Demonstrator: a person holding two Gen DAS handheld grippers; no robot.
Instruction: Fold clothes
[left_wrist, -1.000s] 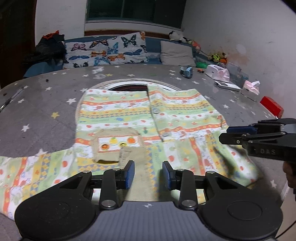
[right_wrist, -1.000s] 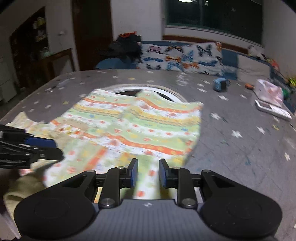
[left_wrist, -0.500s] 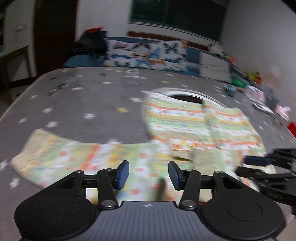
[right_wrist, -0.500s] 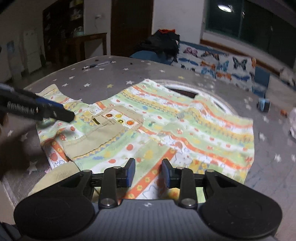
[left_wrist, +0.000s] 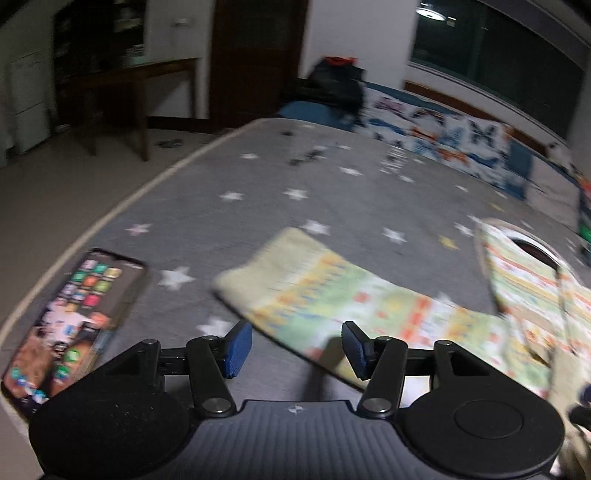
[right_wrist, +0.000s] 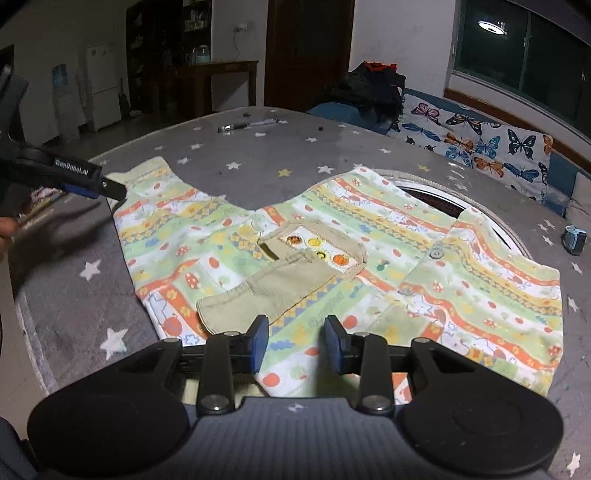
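Observation:
A child's green, orange and yellow patterned top (right_wrist: 369, 266) lies flat on the grey star-print cover. One sleeve is folded across its front, its beige cuff (right_wrist: 258, 295) near me; the other sleeve (left_wrist: 332, 295) stretches out to the left, beige cuff at its end. My left gripper (left_wrist: 295, 347) is open and empty, just short of that outstretched sleeve's near edge. It also shows in the right wrist view (right_wrist: 110, 190), its tip beside the sleeve's cuff end. My right gripper (right_wrist: 293, 345) is open and empty over the top's near hem.
A lit phone (left_wrist: 70, 321) lies at the surface's left edge near my left gripper. A pen (right_wrist: 247, 125) lies at the far side, a small blue object (right_wrist: 574, 240) at the right. Butterfly cushions (right_wrist: 480, 144) and dark clothes (right_wrist: 373, 88) lie behind.
My left gripper has swung left from the top's middle to the outstretched sleeve and opened wider. My right gripper has moved left along the hem and opened a little wider.

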